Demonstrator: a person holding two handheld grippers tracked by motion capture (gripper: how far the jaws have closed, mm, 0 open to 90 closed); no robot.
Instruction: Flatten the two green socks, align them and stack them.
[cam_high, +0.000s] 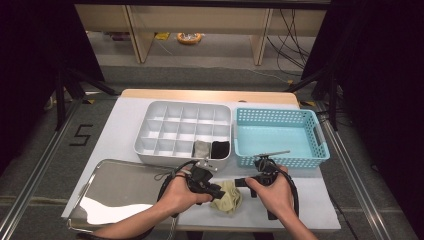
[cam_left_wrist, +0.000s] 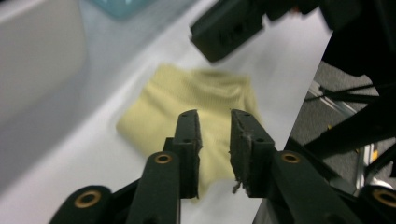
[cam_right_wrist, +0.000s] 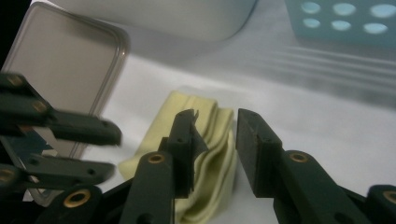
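A folded pale yellow cloth (cam_high: 228, 198) lies on the white table near its front edge, between my two hands. My left gripper (cam_high: 220, 192) comes at it from the left, the right gripper (cam_high: 240, 182) from the right. In the left gripper view the jaws (cam_left_wrist: 214, 115) stand apart above the cloth (cam_left_wrist: 187, 100), nothing pressed between them, and the right gripper (cam_left_wrist: 229, 25) shows blurred beyond. The right gripper view has its own jaws (cam_right_wrist: 215, 115) apart over the cloth's folded edge (cam_right_wrist: 205, 122), with the left gripper (cam_right_wrist: 95, 151) at the left.
A white compartment box (cam_high: 145, 131) stands behind, holding a grey cloth (cam_high: 201, 148) and a black cloth (cam_high: 219, 148) in its front cells. A teal basket (cam_high: 280, 161) sits to its right. A shiny metal tray (cam_high: 117, 192) lies at the front left.
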